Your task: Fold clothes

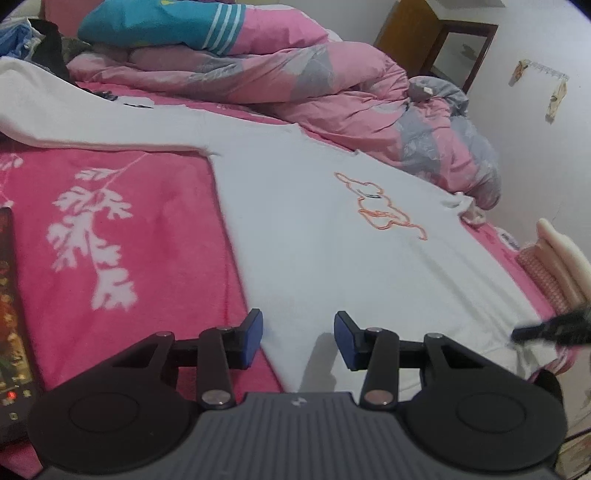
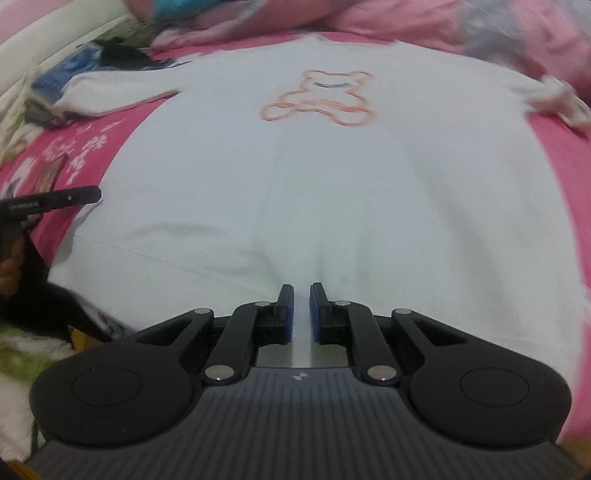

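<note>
A white long-sleeved shirt with an orange bear outline lies flat on a pink bedspread. One sleeve stretches to the far left. My left gripper is open, its blue pads astride the shirt's near left hem corner. In the right wrist view the shirt fills the middle, bear print at the far end. My right gripper is nearly closed at the middle of the near hem, with white cloth between its pads. The other gripper's finger shows at the left.
A rumpled pink and grey quilt lies along the far side of the bed. A teal and pink pillow sits at the back. A dark phone or tablet lies at the left. A wooden cabinet stands by the wall.
</note>
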Demonstrator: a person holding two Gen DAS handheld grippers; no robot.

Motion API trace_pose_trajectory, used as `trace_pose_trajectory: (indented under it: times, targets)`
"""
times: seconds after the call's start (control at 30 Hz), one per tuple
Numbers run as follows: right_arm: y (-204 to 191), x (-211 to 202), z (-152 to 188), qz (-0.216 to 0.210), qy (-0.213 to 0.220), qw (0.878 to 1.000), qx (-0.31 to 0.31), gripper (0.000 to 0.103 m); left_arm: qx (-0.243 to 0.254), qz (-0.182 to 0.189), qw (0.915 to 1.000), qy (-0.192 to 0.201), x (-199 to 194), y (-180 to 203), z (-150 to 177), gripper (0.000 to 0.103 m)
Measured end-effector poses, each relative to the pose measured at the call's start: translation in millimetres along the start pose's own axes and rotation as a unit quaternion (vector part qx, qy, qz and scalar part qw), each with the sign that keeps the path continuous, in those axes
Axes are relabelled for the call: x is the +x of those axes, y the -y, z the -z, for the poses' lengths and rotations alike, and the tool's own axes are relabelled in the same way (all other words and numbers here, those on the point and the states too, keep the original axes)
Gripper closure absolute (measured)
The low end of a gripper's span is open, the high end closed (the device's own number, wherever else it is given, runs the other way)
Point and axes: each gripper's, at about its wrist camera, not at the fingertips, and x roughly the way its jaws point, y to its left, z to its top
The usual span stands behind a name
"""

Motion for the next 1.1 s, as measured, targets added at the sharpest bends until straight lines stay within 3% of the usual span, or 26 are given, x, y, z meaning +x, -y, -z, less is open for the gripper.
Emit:
trace_pose_trajectory:
  times: [0.07,0.2,0.33,0.43,0.5,0.7,0.8,0.9,1.0,1.1]
  targets:
    - [-13.3,0.2,-23.1,0.011,0.032,0.999,-0.028,0.091,0.002,-0.008,1.0,-0.002,-0.1,1.4,1.1,0.059]
    - [-59.7,42.3,-80.1,-0.071,0.118,0.989,-0.06,0.091,0.014,-0.032,0.9994,-0.004,-1.5,10.5,1.6,0.058]
    - [-113.9,109.9,-121.6,-0.08,0.143,0.98,-0.111,0.093,0.045,-0.055,0.9975,-0.009,-1.2,20.7,3.6,0.058]
    - [-120.4,147.3,-137.5,-0.057,0.121,0.985,-0.11,0.093,0.056,-0.061,0.9965,-0.009,-1.5,24.4,4.6,0.058]
    - [-109.9,159.5,-130.5,-0.042,0.099,0.988,-0.107,0.093,0.057,-0.06,0.9965,-0.009,-2.0,24.2,5.0,0.058]
    - [-59.5,92.7,-64.4,-0.039,0.086,0.993,-0.07,0.091,0.055,-0.049,0.9972,-0.01,-2.1,20.5,4.5,0.056]
    - [-41.0,63.2,-55.7,-0.047,0.075,0.995,-0.041,0.088,0.055,-0.046,0.9974,-0.01,-1.6,19.4,4.0,0.056]
    - [-43.8,61.7,-84.9,-0.043,0.111,0.992,-0.04,0.084,0.055,-0.054,0.997,-0.01,-2.1,22.8,3.8,0.055]
    - [-59.7,95.9,-128.8,-0.045,0.136,0.989,-0.047,0.081,0.062,-0.067,0.9958,-0.007,-3.6,27.9,4.1,0.052]
    - [-69.6,139.1,-159.3,-0.029,0.118,0.991,-0.053,0.08,0.063,-0.07,0.9955,-0.006,-4.2,29.0,4.6,0.051]
